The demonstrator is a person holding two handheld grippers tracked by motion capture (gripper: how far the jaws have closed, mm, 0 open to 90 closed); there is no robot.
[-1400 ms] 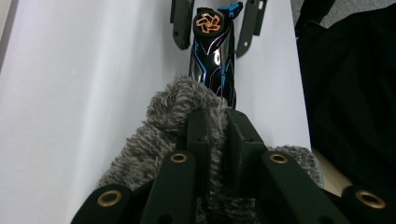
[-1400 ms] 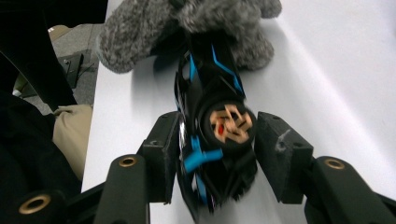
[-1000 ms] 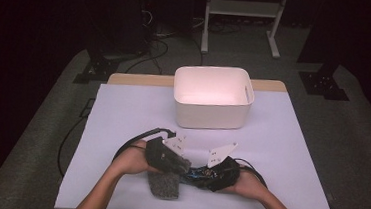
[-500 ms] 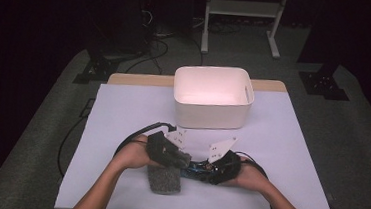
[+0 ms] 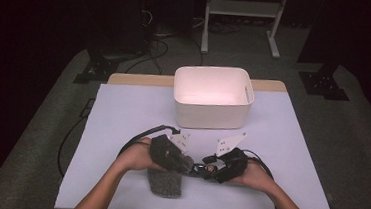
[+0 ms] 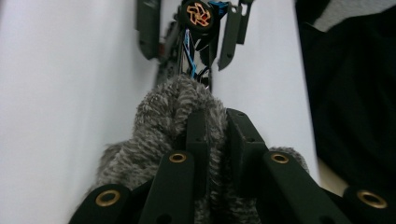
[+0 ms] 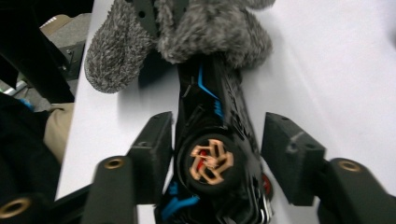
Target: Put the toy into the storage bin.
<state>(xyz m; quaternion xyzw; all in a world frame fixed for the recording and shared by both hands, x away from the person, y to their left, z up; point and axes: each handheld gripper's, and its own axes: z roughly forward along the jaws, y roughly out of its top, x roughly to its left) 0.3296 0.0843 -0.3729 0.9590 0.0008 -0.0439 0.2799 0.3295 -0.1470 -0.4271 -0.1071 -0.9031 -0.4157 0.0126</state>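
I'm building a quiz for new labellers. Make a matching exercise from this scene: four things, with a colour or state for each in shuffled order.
Things:
1 bin
2 sock
3 gadget
4 left gripper

Colours or states:
A black with an orange hub
B white and empty
C shut on fabric
D grey and fuzzy

Pairs: 1-B, 2-D, 3-A, 4-C

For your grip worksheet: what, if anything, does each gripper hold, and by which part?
The left gripper is shut on a fold of the grey fuzzy sock. The right gripper holds nothing: its jaws, just opening, straddle a black toy car without pressing it.
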